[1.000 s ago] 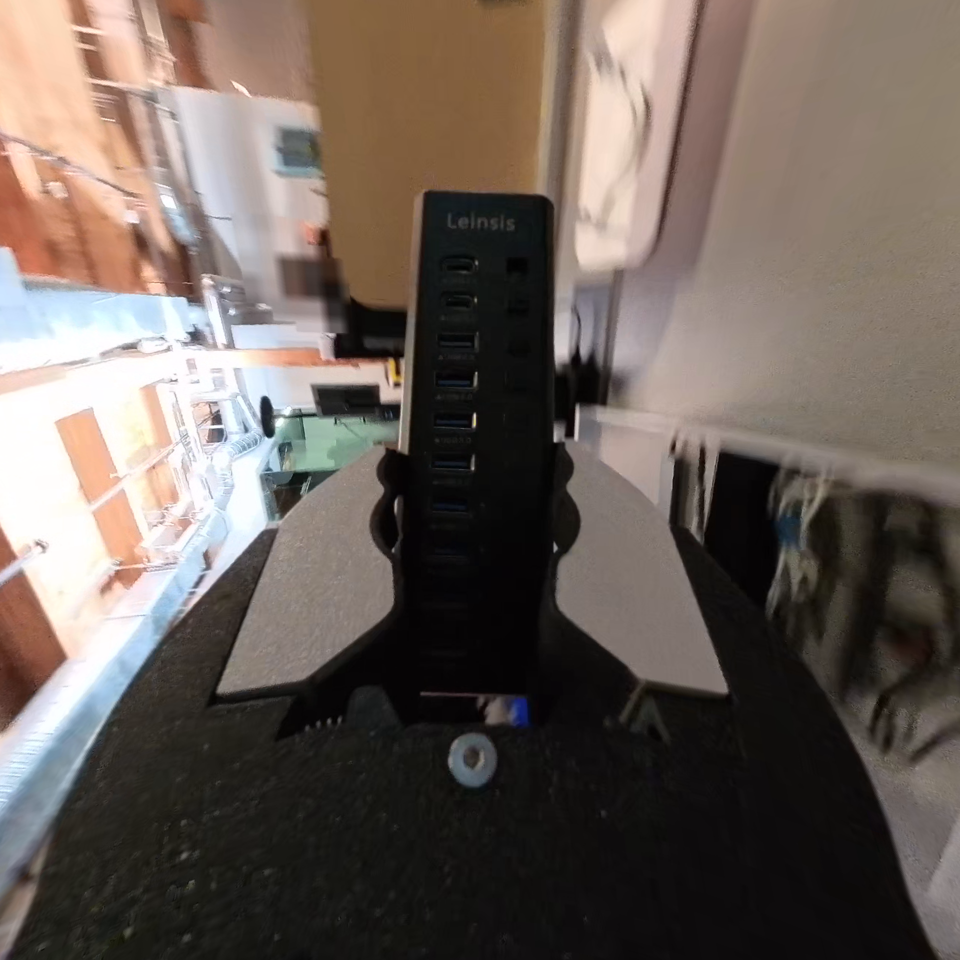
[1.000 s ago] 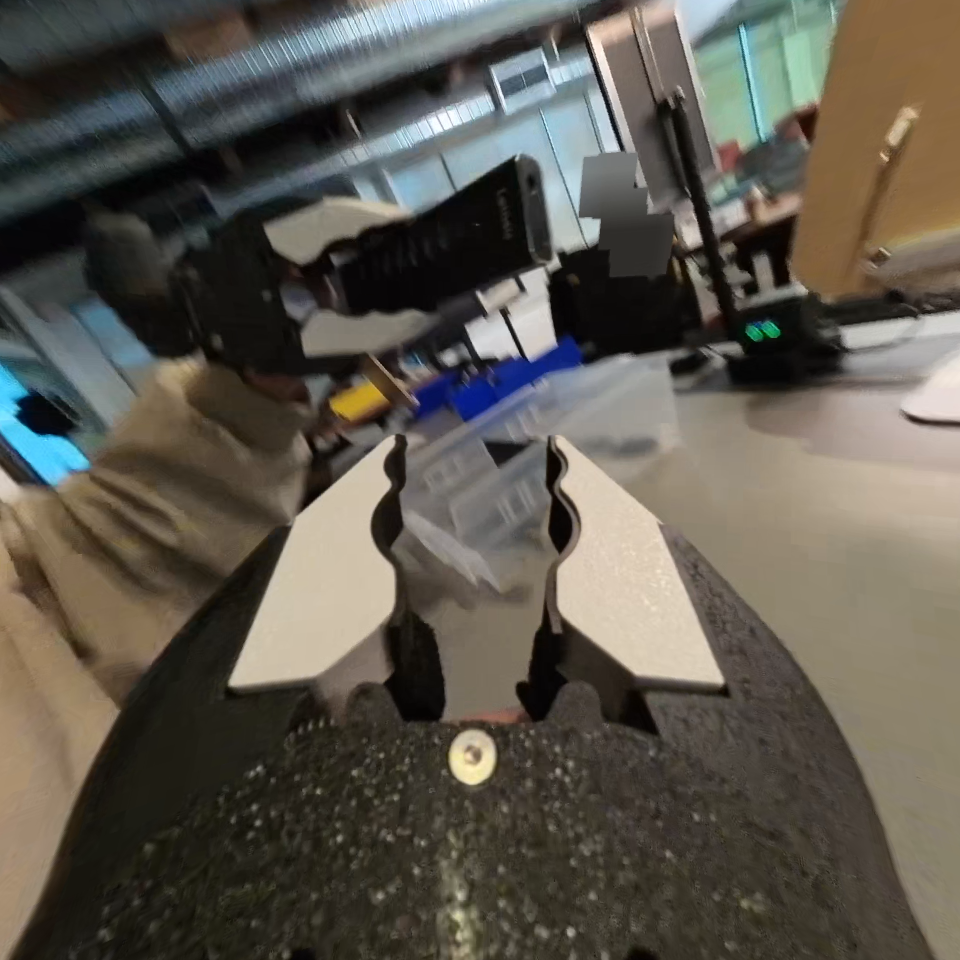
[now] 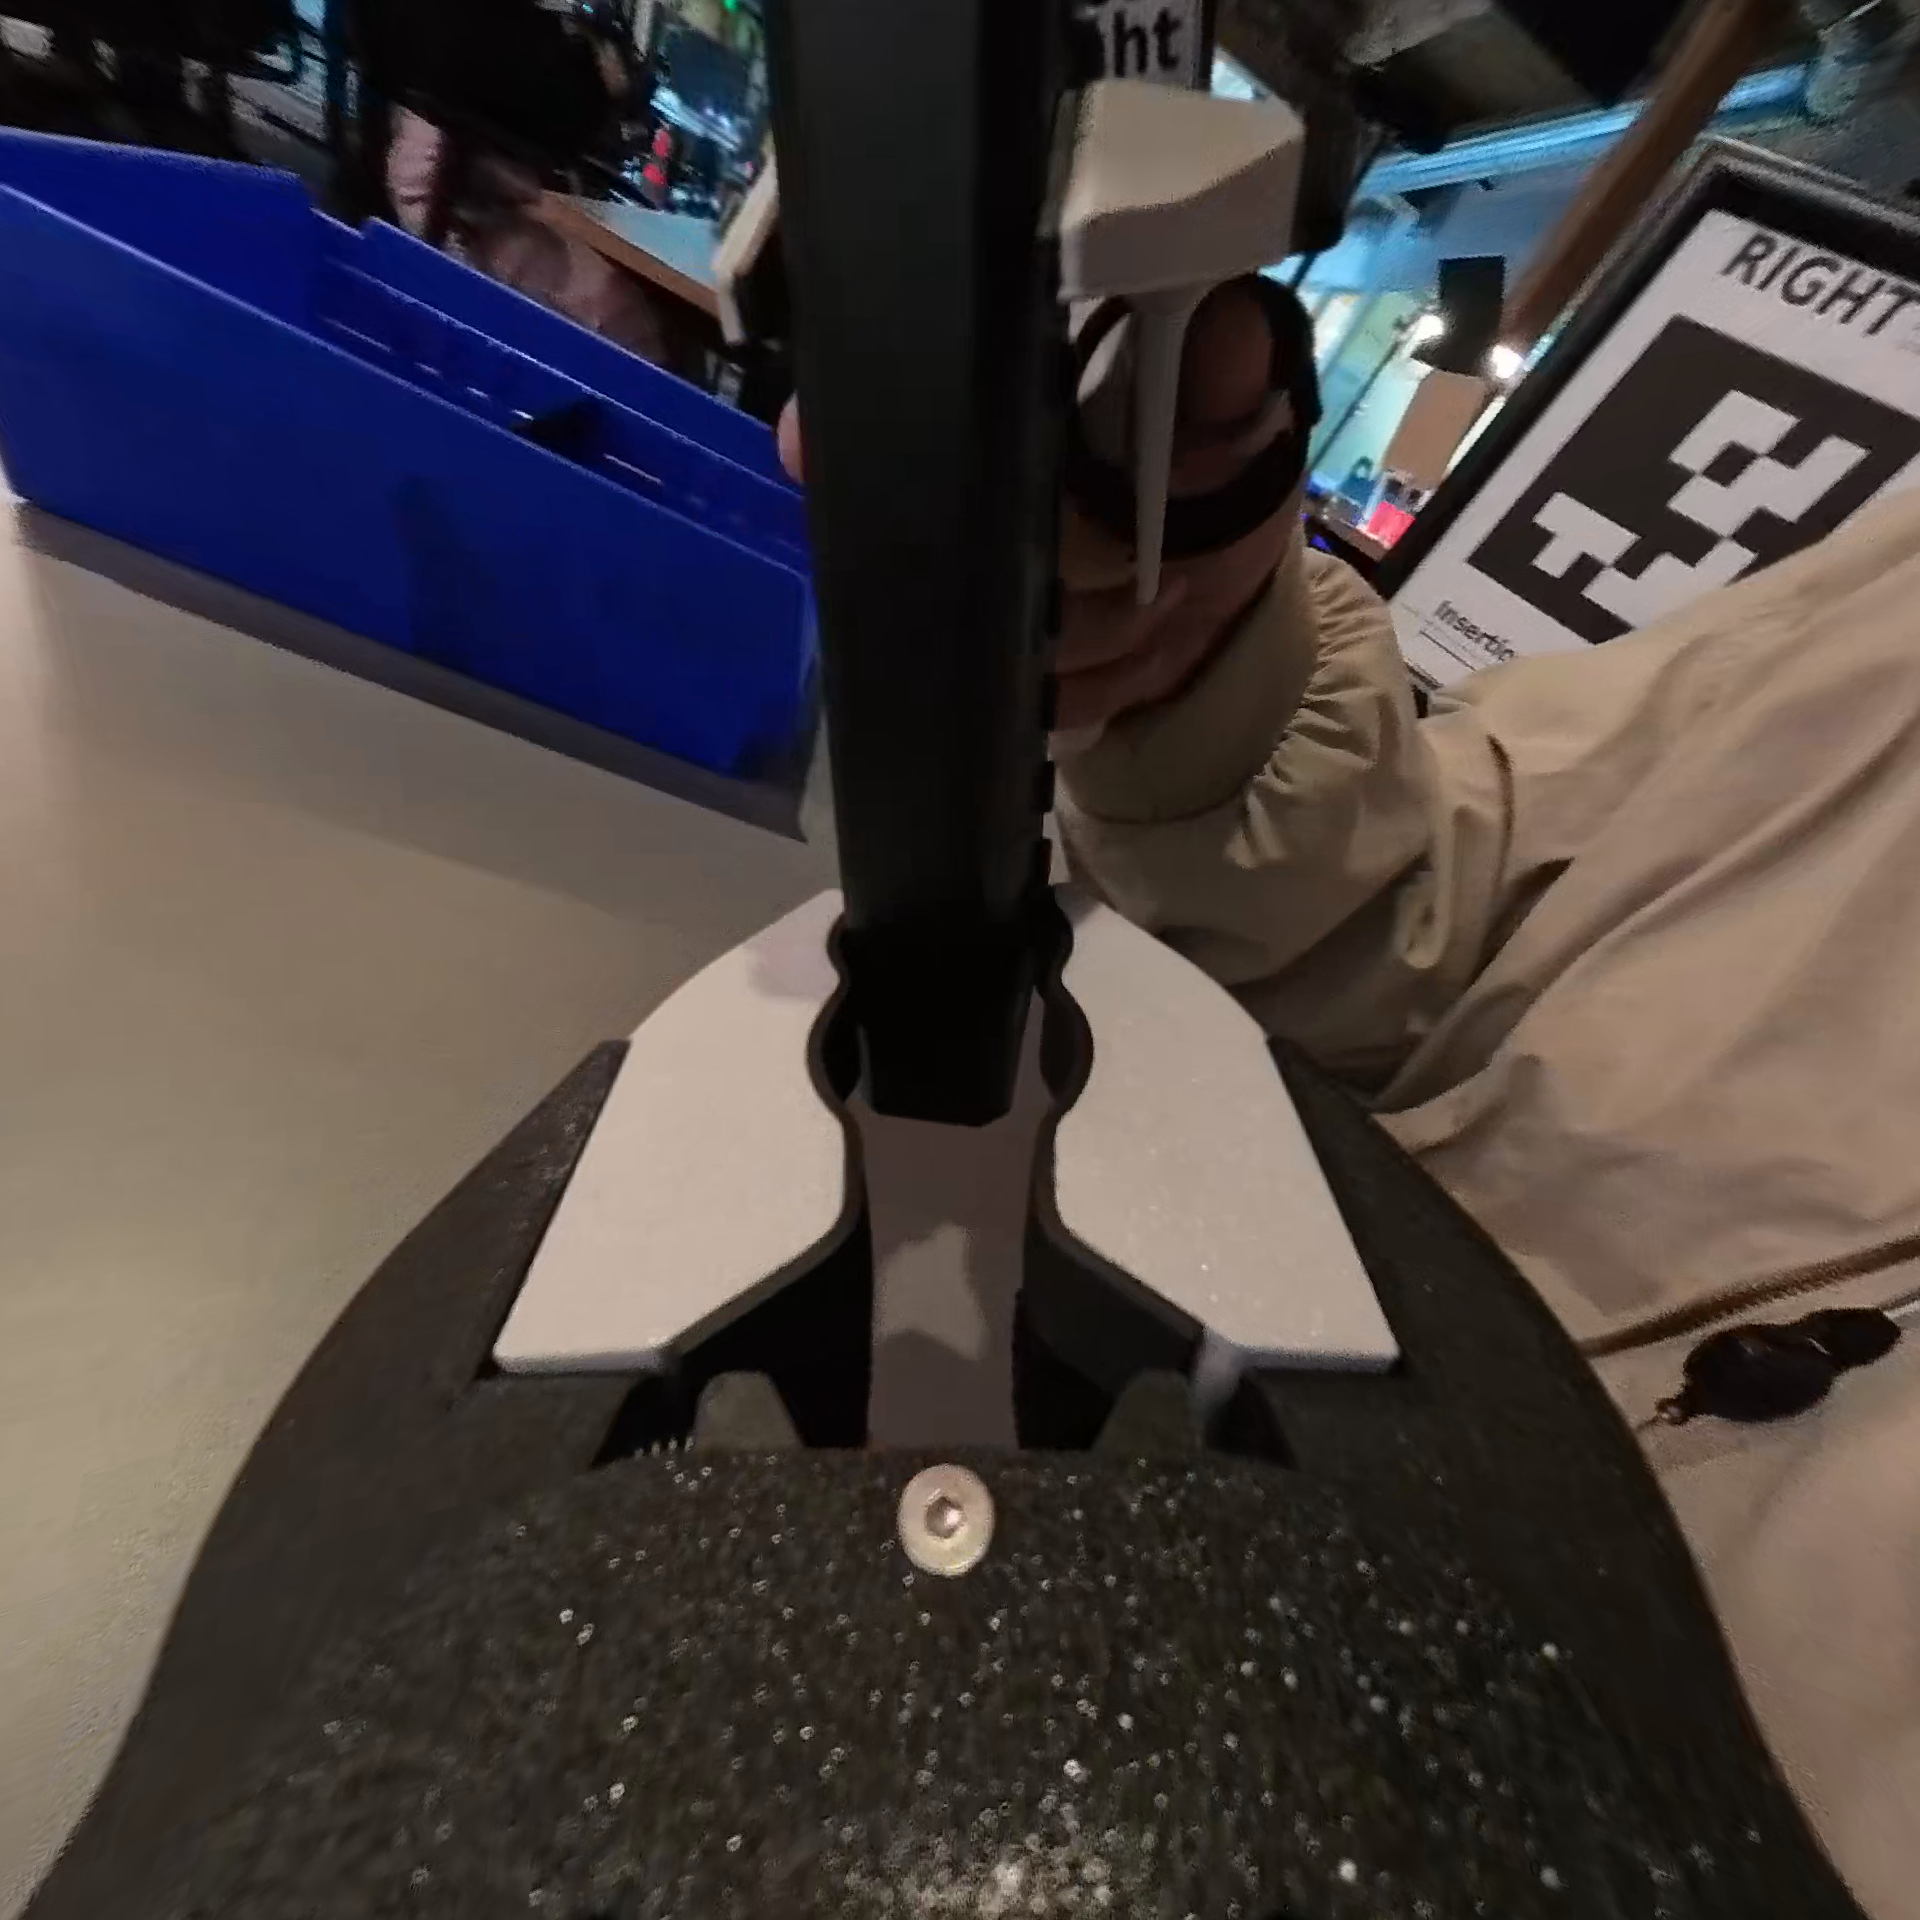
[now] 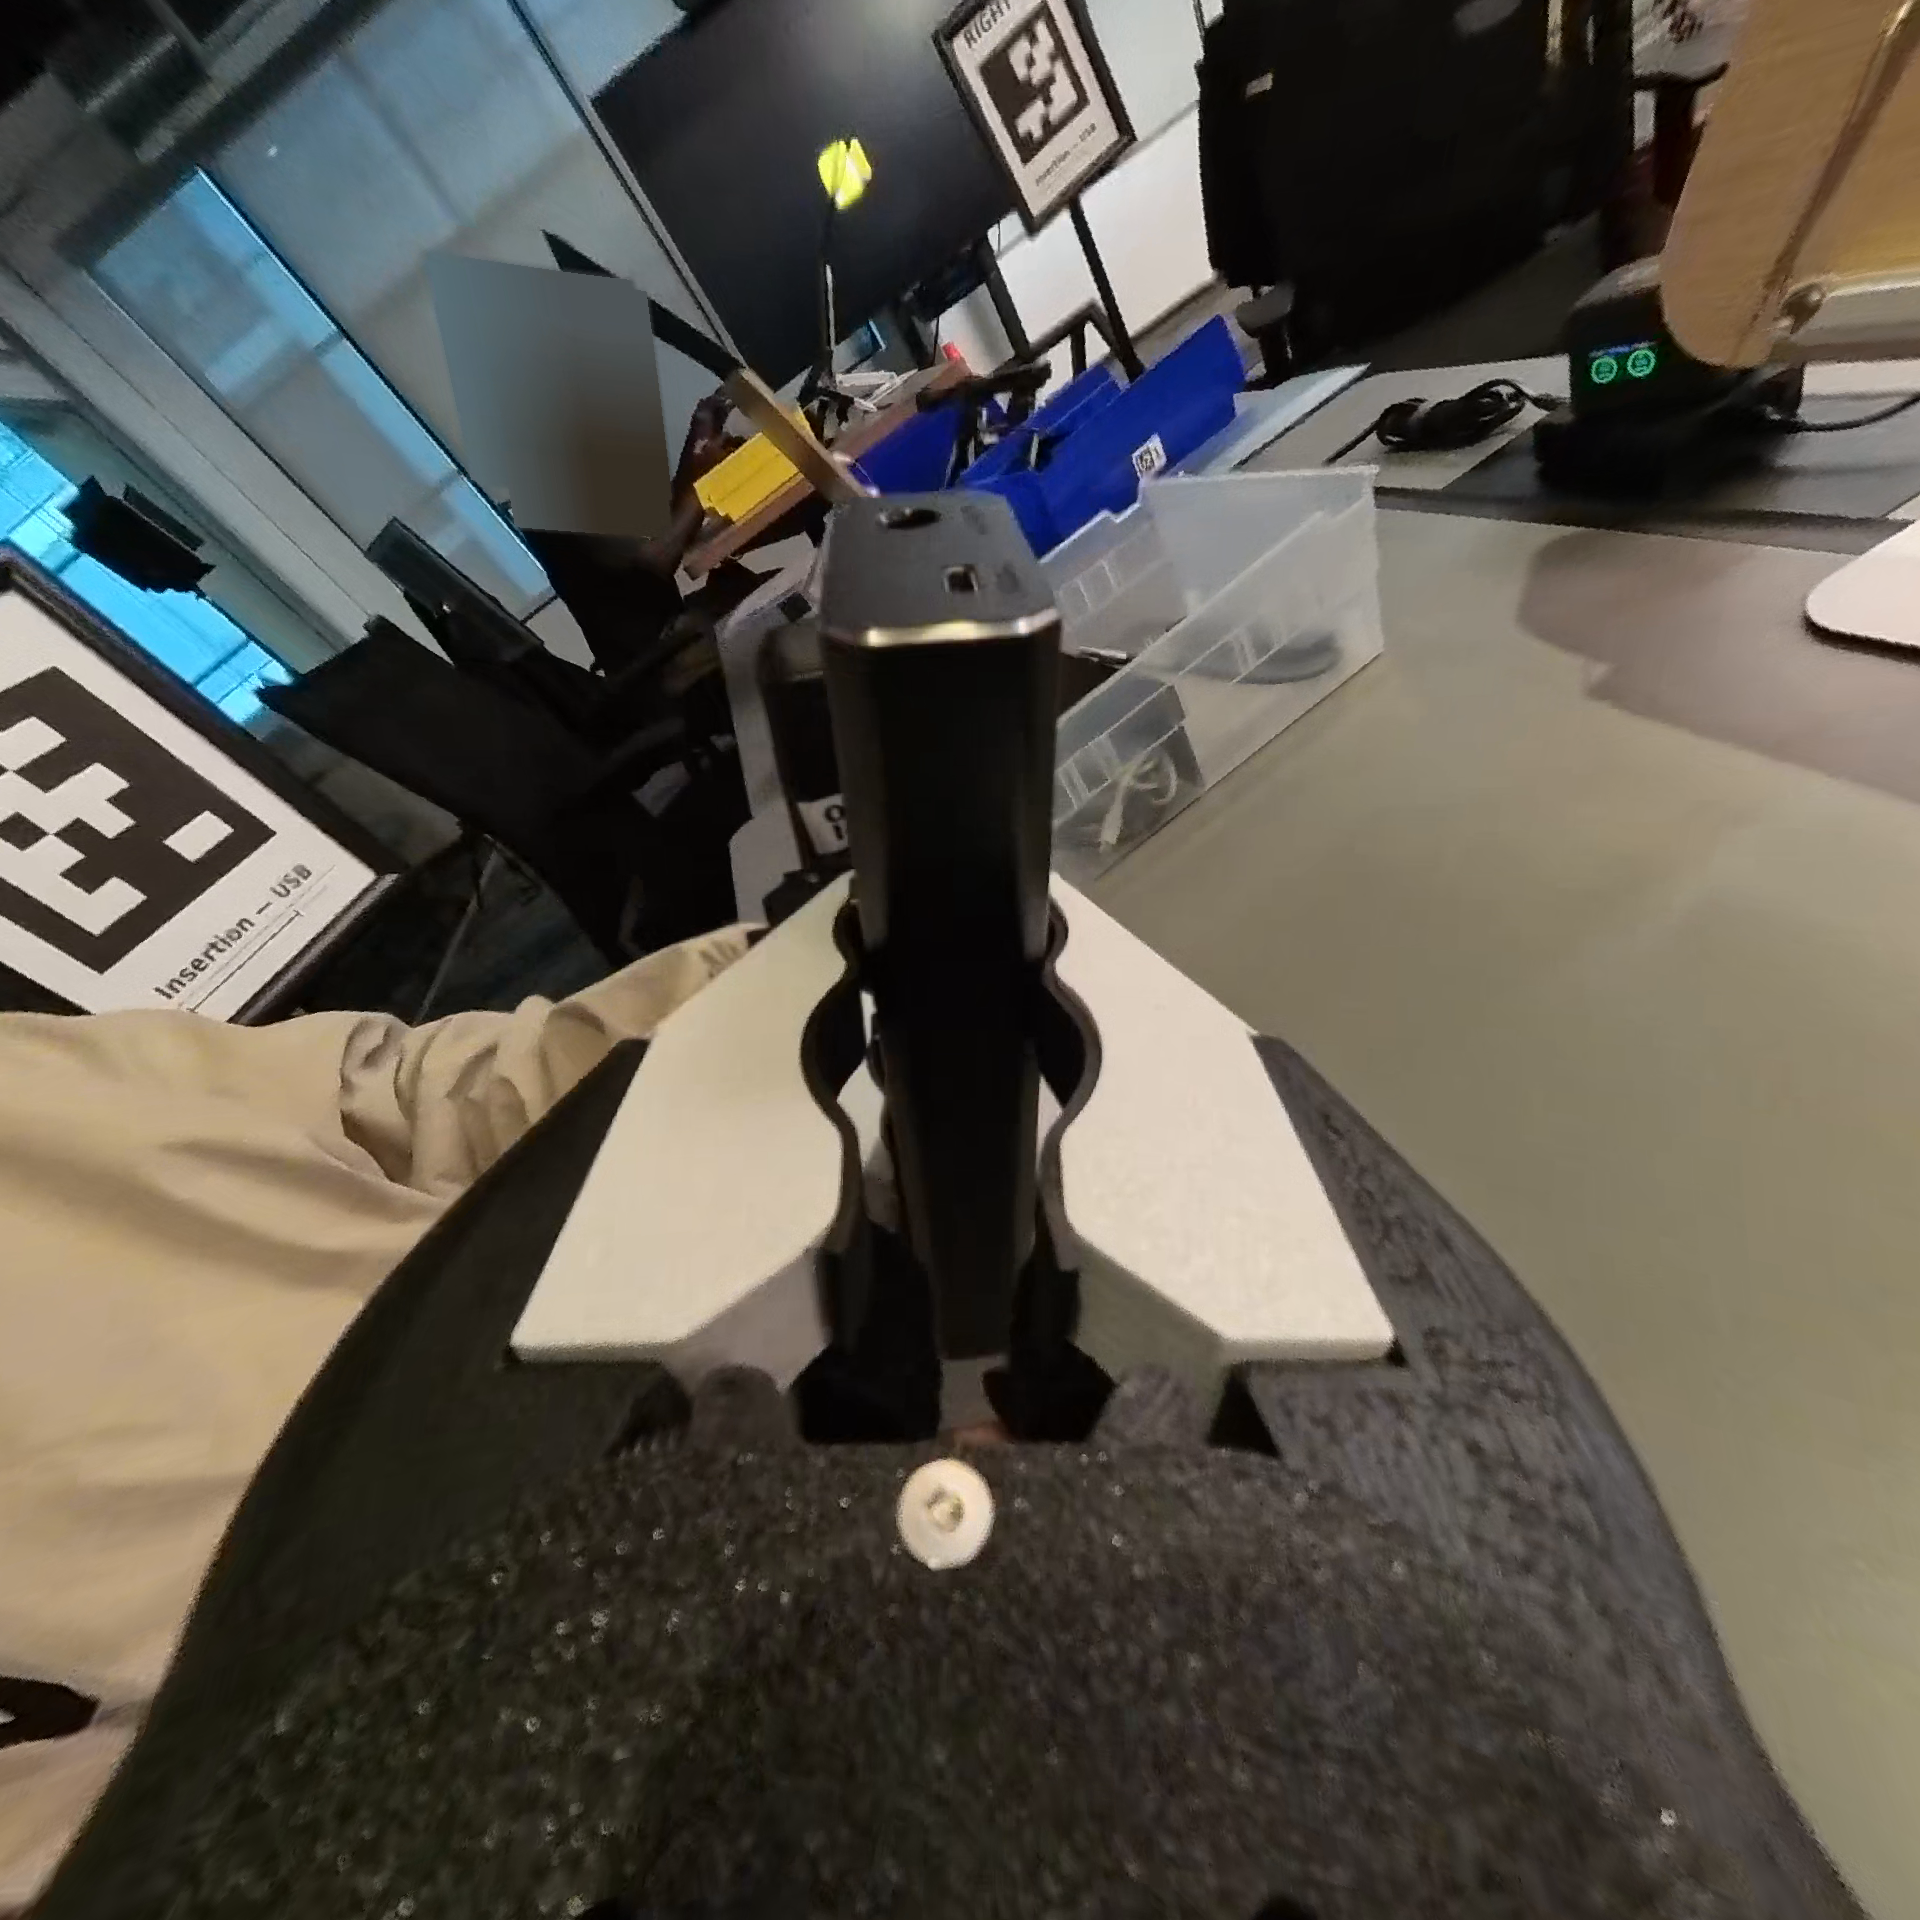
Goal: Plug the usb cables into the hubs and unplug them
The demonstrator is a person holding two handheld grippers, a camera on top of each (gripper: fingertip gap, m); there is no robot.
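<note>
A long black USB hub (image 3: 930,520) is held by both grippers above the grey table (image 3: 260,935). My left gripper (image 3: 945,997) is shut on the hub's near end, pinching it at the fingertips. In the left wrist view the right gripper's white fingers (image 3: 1174,208) clamp the hub farther up. In the right wrist view the hub (image 4: 945,883) lies deep between the fingers of my right gripper (image 4: 951,935), which is shut on it. The hub's far end face points away. Parts of the left gripper (image 4: 774,821) show behind the hub. No cable is plugged in on the sides I see.
A blue bin (image 3: 416,468) stands on the table to the left. A clear plastic box (image 4: 1247,623) holding cables sits beyond the hub. Marker boards (image 4: 125,831) stand at the table's edge. A beige sleeve (image 3: 1558,935) crosses on the right. A black device with green lights (image 4: 1621,364) stands far right. Left tips to right tips: about 9 cm.
The right gripper was open and empty; now it is shut on the hub. The left gripper held the hub deep in its jaws; now it holds only the end at its tips.
</note>
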